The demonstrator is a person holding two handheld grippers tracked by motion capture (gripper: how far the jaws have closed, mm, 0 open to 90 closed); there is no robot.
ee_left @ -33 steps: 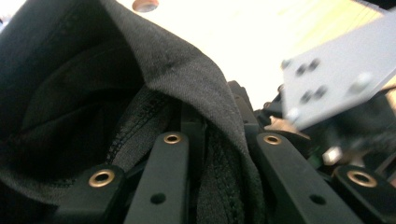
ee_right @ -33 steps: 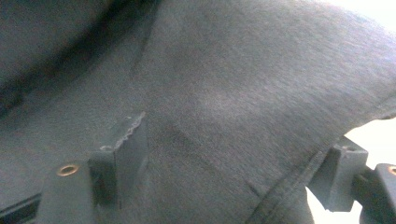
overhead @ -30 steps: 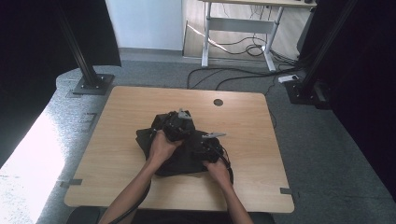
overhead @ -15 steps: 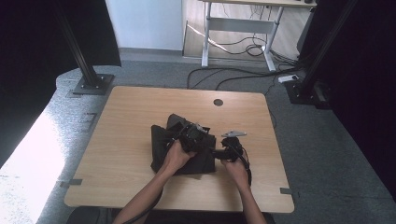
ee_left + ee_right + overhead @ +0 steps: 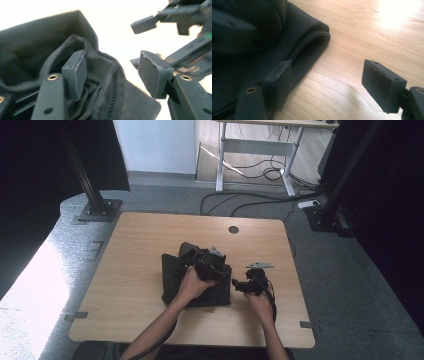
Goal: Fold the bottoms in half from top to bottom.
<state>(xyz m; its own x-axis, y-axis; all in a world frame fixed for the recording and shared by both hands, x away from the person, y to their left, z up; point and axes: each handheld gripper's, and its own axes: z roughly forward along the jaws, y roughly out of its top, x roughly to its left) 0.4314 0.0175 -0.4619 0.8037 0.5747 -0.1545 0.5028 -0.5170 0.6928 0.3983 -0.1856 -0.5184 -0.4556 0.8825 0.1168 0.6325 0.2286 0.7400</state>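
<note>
While the folded black fabric garment (image 5: 195, 280) lies on the wooden table (image 5: 130, 250), the left gripper (image 5: 112, 72), jaws just opening, and the right gripper (image 5: 327, 80) both gape, gripping nothing.

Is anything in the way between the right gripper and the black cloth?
Nothing visible. The right gripper stands open beside the black cloth, with only bare table between its jaws.

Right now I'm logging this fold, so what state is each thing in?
Black cloth: folded, lying on the table.
Left gripper: jaws have just been opening; open, cloth between them, unpressed.
Right gripper: open, empty, beside the cloth's folded edge.
</note>
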